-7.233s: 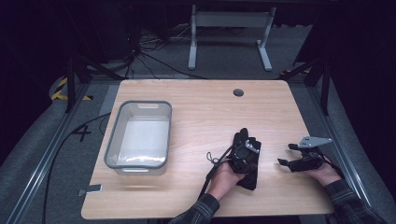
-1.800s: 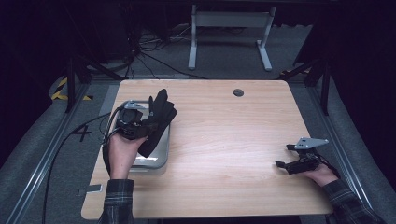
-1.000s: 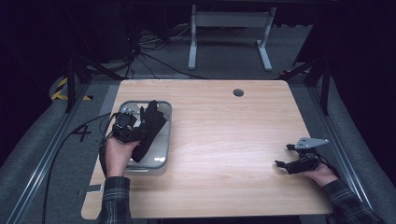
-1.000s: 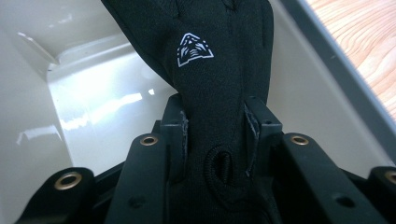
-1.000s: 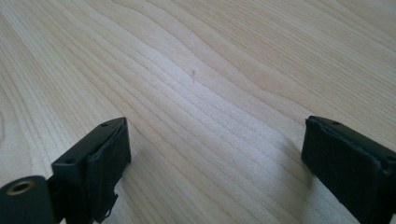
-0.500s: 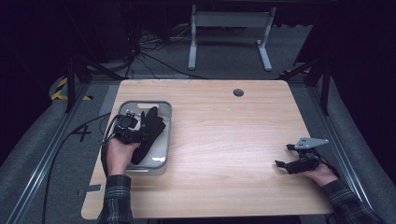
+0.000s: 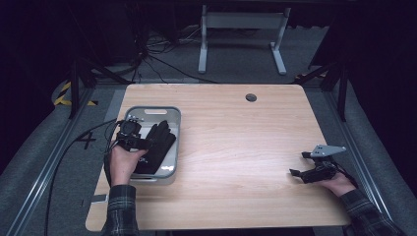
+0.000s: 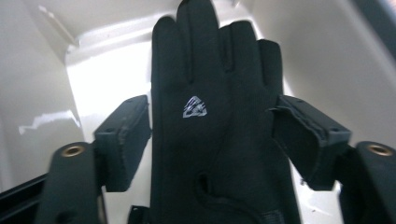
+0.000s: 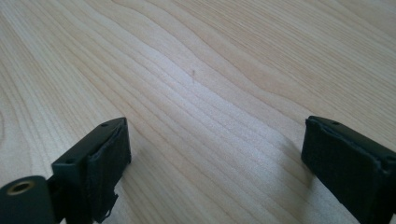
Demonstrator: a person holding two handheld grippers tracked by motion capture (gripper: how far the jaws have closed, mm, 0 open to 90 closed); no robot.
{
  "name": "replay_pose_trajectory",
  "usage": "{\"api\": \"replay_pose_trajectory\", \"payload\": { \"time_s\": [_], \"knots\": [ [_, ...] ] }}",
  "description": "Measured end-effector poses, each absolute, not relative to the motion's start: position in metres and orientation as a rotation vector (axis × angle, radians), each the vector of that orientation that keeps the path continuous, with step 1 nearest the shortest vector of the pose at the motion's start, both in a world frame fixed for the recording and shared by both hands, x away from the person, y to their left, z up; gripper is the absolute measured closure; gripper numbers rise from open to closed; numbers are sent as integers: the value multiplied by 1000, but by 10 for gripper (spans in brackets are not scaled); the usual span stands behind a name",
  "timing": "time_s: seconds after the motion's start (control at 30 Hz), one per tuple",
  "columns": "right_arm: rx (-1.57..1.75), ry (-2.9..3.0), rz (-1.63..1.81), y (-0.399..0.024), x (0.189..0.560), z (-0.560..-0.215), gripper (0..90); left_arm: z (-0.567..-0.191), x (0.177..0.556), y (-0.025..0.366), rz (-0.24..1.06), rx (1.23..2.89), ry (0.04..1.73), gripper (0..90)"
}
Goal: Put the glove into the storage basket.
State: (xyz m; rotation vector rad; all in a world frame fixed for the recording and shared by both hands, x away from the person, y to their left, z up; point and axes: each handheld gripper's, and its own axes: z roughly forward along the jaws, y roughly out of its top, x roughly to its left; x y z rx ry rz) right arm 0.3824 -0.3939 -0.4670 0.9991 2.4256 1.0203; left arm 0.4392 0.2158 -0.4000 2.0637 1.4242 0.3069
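Left gripper (image 7: 147,143) sits over the grey bin (image 7: 173,129), left-centre of the high frame — its jaws have just been opening. In the left gripper view the black glove (image 8: 217,135) lies between them inside the pale bin (image 8: 327,56), fingers pointing to the top of the frame; the pads stand just off the glove's edges, no longer pressing. Right gripper (image 7: 295,173) rests at the lower right on the wooden table (image 7: 236,147) — jaws wide apart, bare wood between.
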Motion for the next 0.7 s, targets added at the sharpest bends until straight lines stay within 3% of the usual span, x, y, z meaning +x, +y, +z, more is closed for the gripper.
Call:
{"api": "replay_pose_trajectory", "payload": {
  "time_s": [0.27,0.7],
  "knots": [
    [1000,2426,1021,-394,382,-467,86,-388,434,201,317,2044,1353,201],
    [1000,2425,1018,-394,383,-467,84,-366,425,164,290,2028,1205,186]
  ]
}}
